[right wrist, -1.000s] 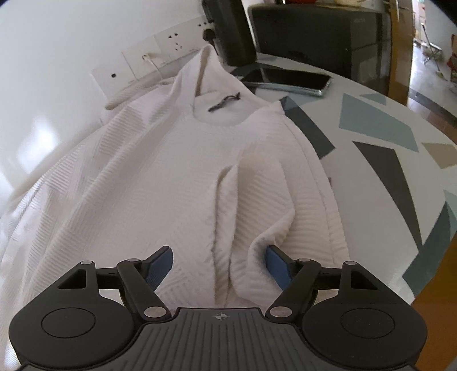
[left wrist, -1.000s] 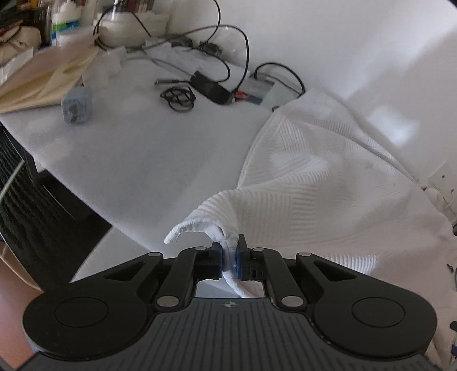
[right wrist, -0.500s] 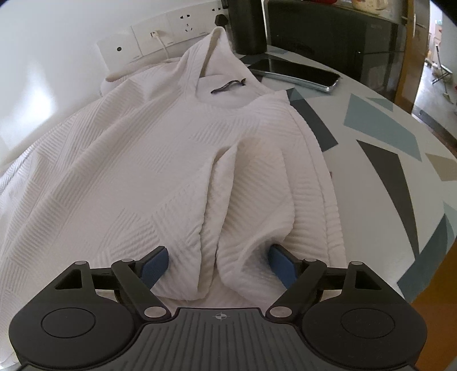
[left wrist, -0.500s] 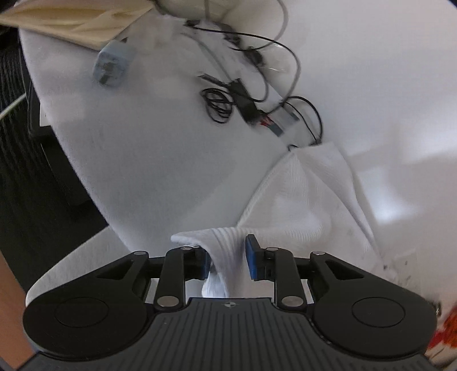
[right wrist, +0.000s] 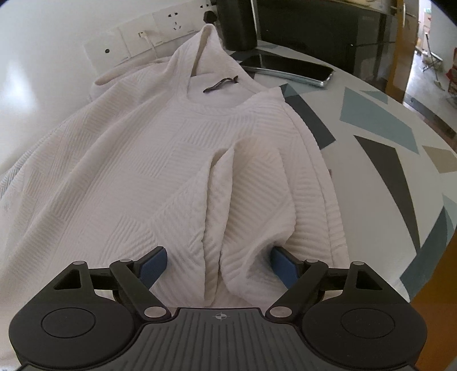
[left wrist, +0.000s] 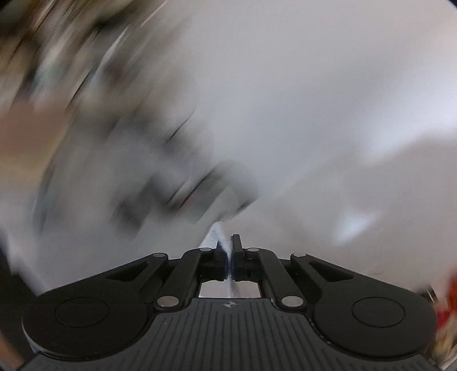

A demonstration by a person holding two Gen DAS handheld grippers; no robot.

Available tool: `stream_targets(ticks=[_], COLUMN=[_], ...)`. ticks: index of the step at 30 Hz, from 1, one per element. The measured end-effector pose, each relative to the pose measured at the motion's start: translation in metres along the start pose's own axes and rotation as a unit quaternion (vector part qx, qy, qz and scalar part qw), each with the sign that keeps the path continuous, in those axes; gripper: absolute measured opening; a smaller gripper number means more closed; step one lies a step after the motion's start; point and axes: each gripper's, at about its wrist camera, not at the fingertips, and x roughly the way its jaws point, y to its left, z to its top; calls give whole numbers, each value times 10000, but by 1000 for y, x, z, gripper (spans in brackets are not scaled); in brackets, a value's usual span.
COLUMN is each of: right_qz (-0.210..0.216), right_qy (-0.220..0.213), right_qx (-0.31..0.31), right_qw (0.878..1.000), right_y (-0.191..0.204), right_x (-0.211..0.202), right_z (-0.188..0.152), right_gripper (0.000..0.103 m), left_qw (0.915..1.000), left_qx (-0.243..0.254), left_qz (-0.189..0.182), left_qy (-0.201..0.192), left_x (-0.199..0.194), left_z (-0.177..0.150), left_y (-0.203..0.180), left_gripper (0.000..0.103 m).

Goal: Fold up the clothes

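Note:
A white textured sweater (right wrist: 148, 159) lies spread on the patterned table (right wrist: 380, 148), its neck with a dark loop label toward the wall. A bunched fold of it rises between the blue pads of my right gripper (right wrist: 218, 261), which stands open around the fold. The left wrist view is smeared by motion. In it my left gripper (left wrist: 228, 248) is shut on a thin edge of the white sweater (left wrist: 218, 232), which runs down between the pads.
A phone (right wrist: 288, 68) lies on the table beyond the sweater's neck, beside a black box (right wrist: 237, 25). Wall sockets (right wrist: 148, 37) with a white cable sit behind. The table's rounded edge (right wrist: 428, 248) curves along the right. Blurred cables show in the left wrist view.
My left gripper closed from a wider hold to a tight pinch on the sweater's edge and is swinging fast, blurring its view. The right gripper crept closer over the bunched fold, still open.

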Motion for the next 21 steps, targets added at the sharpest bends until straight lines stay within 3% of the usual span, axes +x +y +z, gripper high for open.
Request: stream_targets(ticks=[3, 5, 7, 11, 14, 17, 19, 21], right_qz=[-46, -96, -92, -74, -53, -44, 17, 118], right_qy=[-54, -70, -50, 19, 40, 22, -22, -166], right_qx=[-149, -250, -272, -174, -146, -211, -159, -31], right_qw=[9999, 9996, 9996, 9998, 9999, 9998, 9999, 9998], right_y=[2, 5, 6, 4, 2, 2, -1, -7], right_x=[1, 2, 2, 2, 3, 3, 0, -7], right_z=[-4, -6, -6, -1, 0, -1, 0, 0], right_gripper=[82, 82, 82, 82, 82, 82, 81, 81], left_qw=[9976, 9877, 9770, 9685, 9739, 9701, 9618, 9527], left_qx=[-85, -563, -651, -368, -120, 236, 585, 968], left_qz=[523, 1032, 1365, 1705, 1680, 1798, 2028, 2265], left_qy=[445, 1035, 1506, 1779, 1520, 1616, 1741, 1780], left_x=[0, 14, 25, 35, 37, 50, 57, 62], left_z=[-14, -34, -53, -73, -66, -65, -66, -66], left_y=[11, 44, 67, 82, 76, 70, 61, 49], left_gripper=[3, 3, 3, 3, 3, 4, 13, 37])
